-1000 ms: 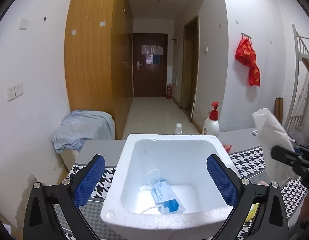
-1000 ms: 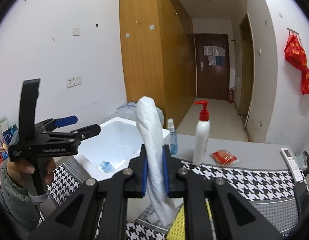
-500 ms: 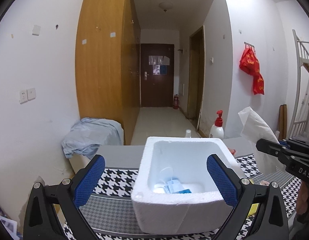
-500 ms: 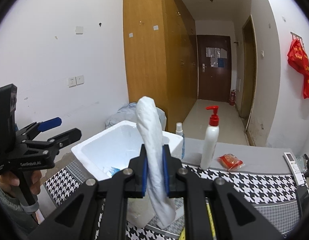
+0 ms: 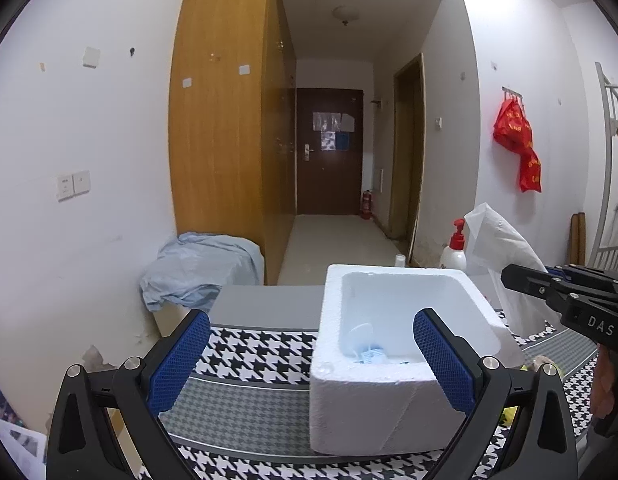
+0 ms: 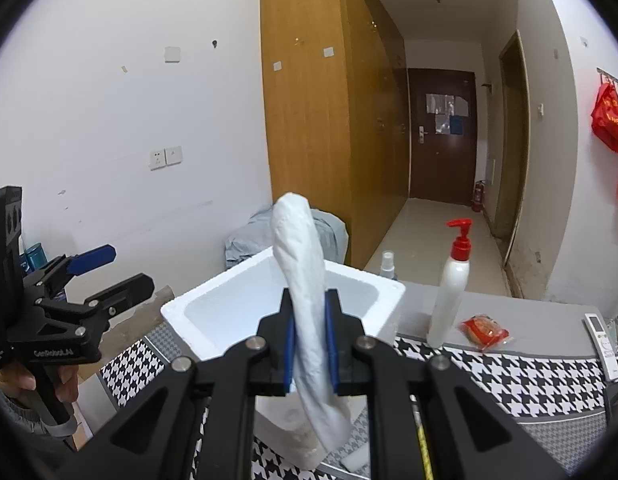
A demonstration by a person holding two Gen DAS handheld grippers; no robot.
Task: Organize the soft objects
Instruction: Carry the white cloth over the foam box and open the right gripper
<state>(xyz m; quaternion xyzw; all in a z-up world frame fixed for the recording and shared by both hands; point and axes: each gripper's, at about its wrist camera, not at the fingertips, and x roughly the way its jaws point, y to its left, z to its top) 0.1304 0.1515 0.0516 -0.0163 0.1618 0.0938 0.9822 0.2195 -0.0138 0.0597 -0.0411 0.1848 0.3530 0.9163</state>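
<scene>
- Right wrist view: the right gripper (image 6: 309, 354) has its jaws clamped on a white folded cloth (image 6: 305, 304), which stands nearly upright between the blue pads, its rounded top above them and its lower end hanging below.
- Just behind that cloth sits a white foam box (image 6: 383, 294) on the desk (image 6: 521, 376), which is covered with a black-and-white houndstooth cloth.
- To the right of the box stand a small spray bottle (image 6: 387, 265) and a white pump bottle (image 6: 451, 292) with a red head; a red packet (image 6: 485, 331) lies just beside the pump bottle, and a remote control (image 6: 603, 334) lies near the desk's right edge.
- At the left of this view a person's hand (image 6: 49, 380) holds the left gripper (image 6: 109, 280), apart from the box.
- Left wrist view: the left gripper's jaws stand wide with nothing between the pads; the right finger overlaps the near edge of the foam box, but I cannot tell whether it touches.
- Inside the box lies a pale blue face mask (image 5: 369, 354) at the bottom.
- At the right, the cloth is held up beside the box, above the desk.
- A pale blue sheet (image 5: 201, 270) lies heaped by the wardrobe (image 5: 225, 120).
</scene>
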